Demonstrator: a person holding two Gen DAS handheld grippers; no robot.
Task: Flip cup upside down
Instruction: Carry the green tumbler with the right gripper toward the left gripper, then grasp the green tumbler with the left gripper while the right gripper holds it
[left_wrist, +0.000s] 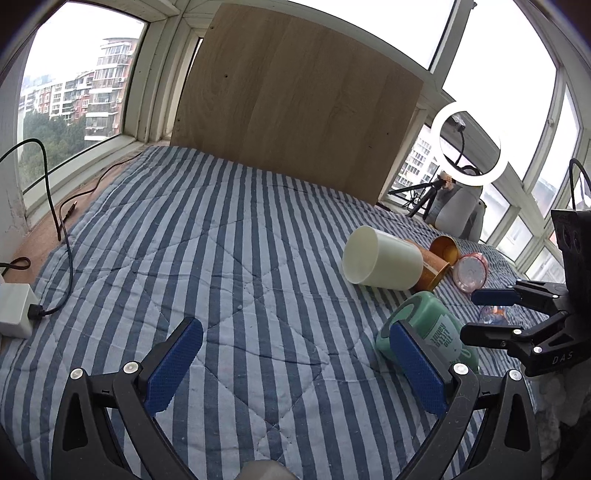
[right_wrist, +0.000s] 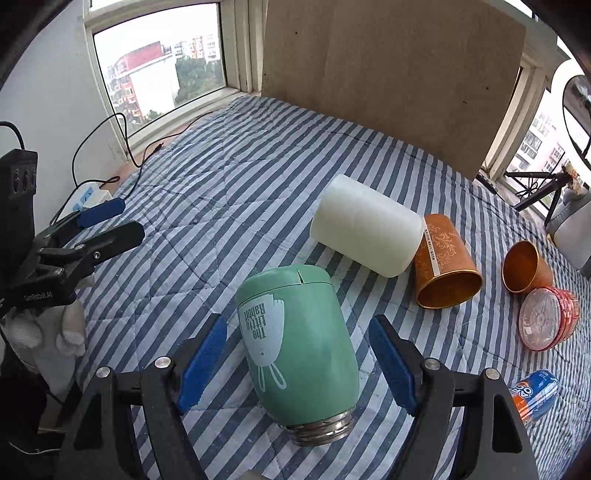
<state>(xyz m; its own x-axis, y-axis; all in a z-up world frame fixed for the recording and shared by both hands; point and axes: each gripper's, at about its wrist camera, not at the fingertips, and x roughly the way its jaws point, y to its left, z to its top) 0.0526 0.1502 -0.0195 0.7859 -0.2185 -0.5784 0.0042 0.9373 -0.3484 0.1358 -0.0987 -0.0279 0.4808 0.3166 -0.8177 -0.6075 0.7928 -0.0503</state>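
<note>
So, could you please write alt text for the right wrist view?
A green cup lies on its side on a striped quilt, between the open jaws of the right gripper. A white cup and two orange cups lie beyond it.

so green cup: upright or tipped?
Tipped. The green cup lies on its side on the striped quilt, threaded metal mouth toward the right gripper, whose open jaws flank it without touching.

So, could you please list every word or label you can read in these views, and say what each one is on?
"The Little Rabbit": upside down on the green cup.
"GenRobot.AI": on the left claw body.
"DAS": partial, on the right claw body.
Strip on the large orange cup: too small.
Blue can: only partly legible.
</note>
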